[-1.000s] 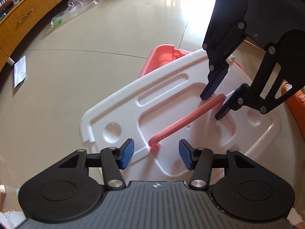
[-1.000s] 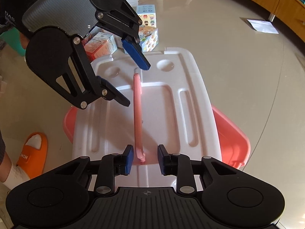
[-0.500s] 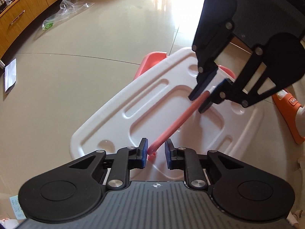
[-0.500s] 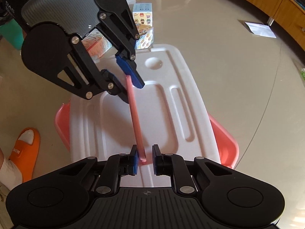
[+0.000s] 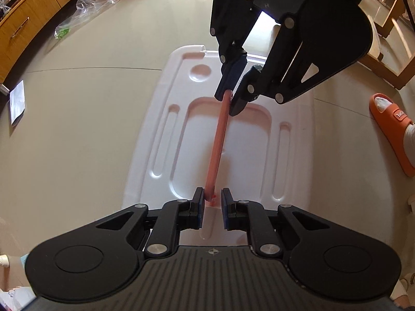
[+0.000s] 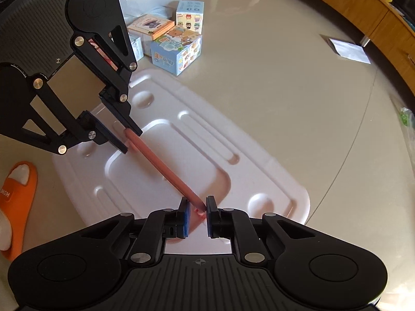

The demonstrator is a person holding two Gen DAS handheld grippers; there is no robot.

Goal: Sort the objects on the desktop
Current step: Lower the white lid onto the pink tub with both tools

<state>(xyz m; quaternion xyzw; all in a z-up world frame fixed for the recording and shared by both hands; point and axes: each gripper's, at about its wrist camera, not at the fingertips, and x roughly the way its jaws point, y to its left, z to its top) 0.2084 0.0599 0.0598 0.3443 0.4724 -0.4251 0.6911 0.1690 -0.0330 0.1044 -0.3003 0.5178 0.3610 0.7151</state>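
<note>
Handle: the pink handle point(image 5: 217, 140) ran as one straight bar above the middle of the white lid point(image 5: 160, 129), its long axis spanning from one gripper to the other
Left gripper: the left gripper point(image 5: 210, 199) was nearly closed on the near end, one pad touching, a slim gap at the other
Right gripper: the right gripper point(image 6: 197, 206) likewise pinched the opposite end
Nearer: neither; each held its own end
Lid: over the floor point(image 5: 77, 103)
Next move, judged: both ends must travel together along that axis
</note>
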